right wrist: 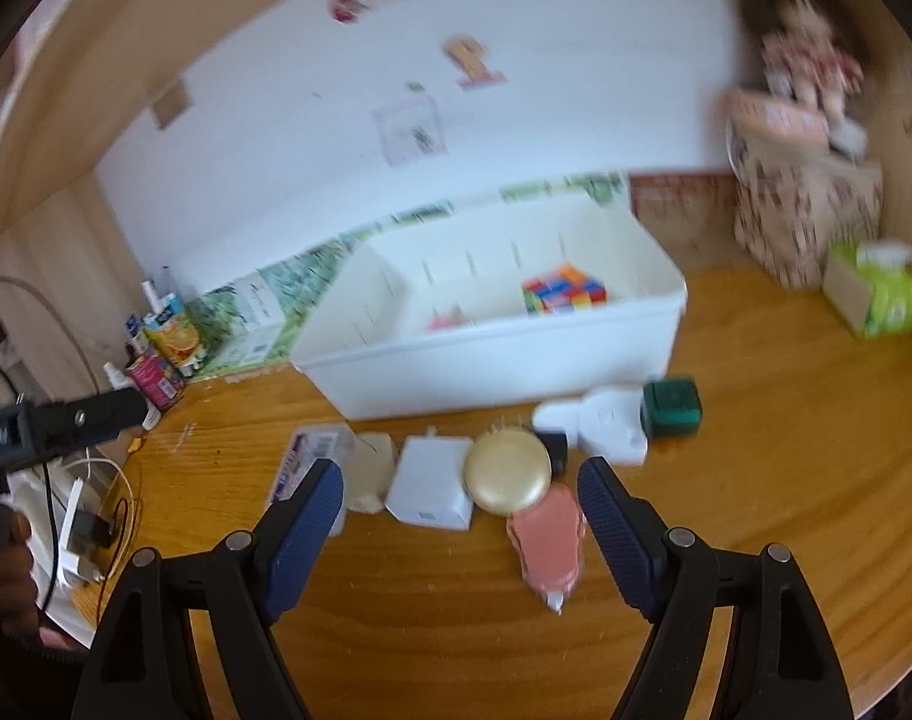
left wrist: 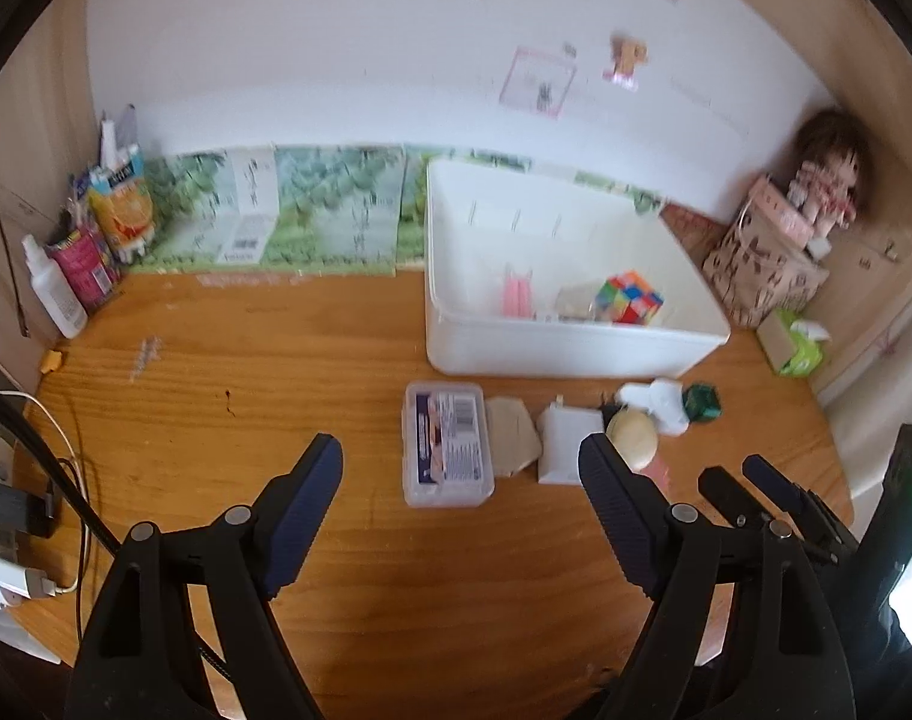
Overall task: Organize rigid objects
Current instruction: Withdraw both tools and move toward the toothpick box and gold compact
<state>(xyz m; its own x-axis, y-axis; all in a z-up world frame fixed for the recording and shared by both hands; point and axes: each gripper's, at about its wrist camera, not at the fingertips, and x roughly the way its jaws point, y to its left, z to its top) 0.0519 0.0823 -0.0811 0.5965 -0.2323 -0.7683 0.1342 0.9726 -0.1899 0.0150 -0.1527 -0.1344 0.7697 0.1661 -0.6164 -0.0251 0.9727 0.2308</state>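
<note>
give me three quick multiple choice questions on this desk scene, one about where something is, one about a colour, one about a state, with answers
1. Where is the multicoloured puzzle cube?
A. inside the white bin
B. on the bare desk
C. on the tissue box

2. What colour is the small square box at the right end of the row of loose things?
A. red
B. dark green
C. yellow

3. How do the jaws of the right gripper stand?
A. shut on the gold disc
B. shut on nothing
C. open, holding nothing

Answers:
1. A, it sits within the walls of the white bin.
2. B, it shows green in both views.
3. C, its fingers stand wide apart, and the gold disc lies on the desk.
</note>
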